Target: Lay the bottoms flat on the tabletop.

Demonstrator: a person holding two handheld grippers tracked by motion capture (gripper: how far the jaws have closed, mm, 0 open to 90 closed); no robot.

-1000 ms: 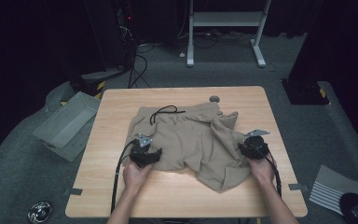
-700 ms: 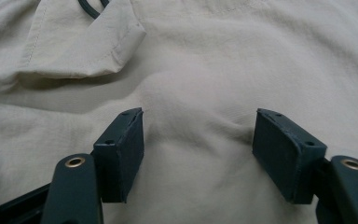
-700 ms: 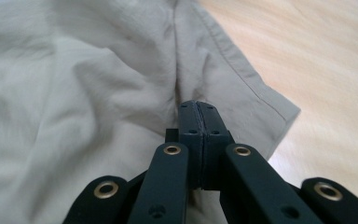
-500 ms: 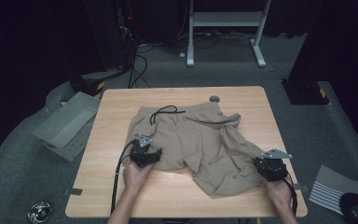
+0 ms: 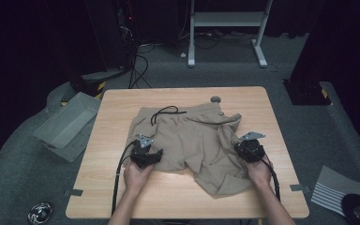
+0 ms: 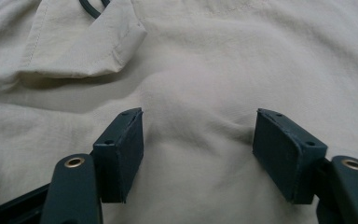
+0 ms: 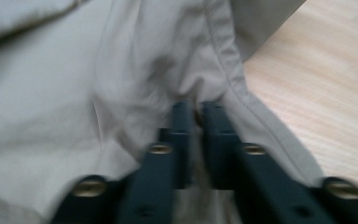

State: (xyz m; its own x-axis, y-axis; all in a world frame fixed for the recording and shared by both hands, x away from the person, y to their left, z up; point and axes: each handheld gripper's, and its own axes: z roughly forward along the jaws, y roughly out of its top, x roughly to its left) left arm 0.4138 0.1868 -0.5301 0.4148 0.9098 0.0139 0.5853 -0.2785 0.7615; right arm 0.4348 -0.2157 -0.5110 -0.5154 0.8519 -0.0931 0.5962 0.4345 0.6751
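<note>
Rumpled beige shorts (image 5: 192, 140), right gripper (image 7: 196, 114) pinching hem, wooden table (image 5: 178, 197)

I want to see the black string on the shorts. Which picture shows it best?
The high view: the whole black drawstring loops across the tan shorts. The left gripper view shows a bit of it at the top edge.

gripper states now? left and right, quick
Left gripper: open, jaws apart over the shorts.
Right gripper: shut on the shorts' fabric.
</note>
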